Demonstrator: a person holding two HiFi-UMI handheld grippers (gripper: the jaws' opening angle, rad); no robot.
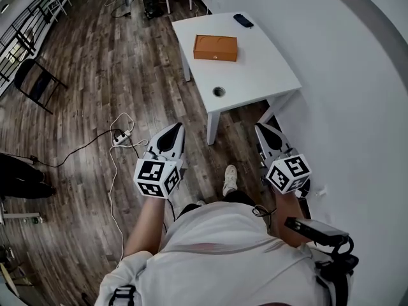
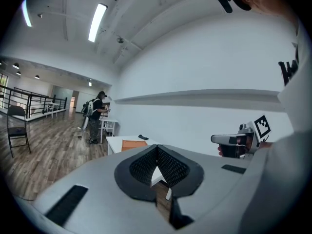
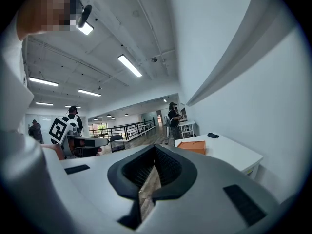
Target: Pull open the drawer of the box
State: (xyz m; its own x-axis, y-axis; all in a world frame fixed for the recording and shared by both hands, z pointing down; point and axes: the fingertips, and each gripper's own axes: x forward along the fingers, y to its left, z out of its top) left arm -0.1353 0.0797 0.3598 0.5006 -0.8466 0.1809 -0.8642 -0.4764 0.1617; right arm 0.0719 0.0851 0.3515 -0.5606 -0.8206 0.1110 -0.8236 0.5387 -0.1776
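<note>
An orange box [image 1: 215, 48] lies flat on a white table [image 1: 255, 69] some way ahead of me; its drawer looks closed. It also shows small and distant in the left gripper view as the box [image 2: 134, 144] and in the right gripper view as the box [image 3: 191, 146]. My left gripper [image 1: 173, 131] and right gripper [image 1: 264, 130] hang low in front of the person's body, well short of the table, over the wooden floor. On both the left gripper [image 2: 157, 150] and the right gripper [image 3: 155, 151] the jaws are shut, with nothing between them.
A small black item [image 1: 243, 21] lies at the table's far corner, and a round cable hole [image 1: 218, 92] sits near its front edge. A power strip with cables [image 1: 121, 136] lies on the floor at left. A white wall runs along the right. A person [image 2: 95, 116] stands at a far table.
</note>
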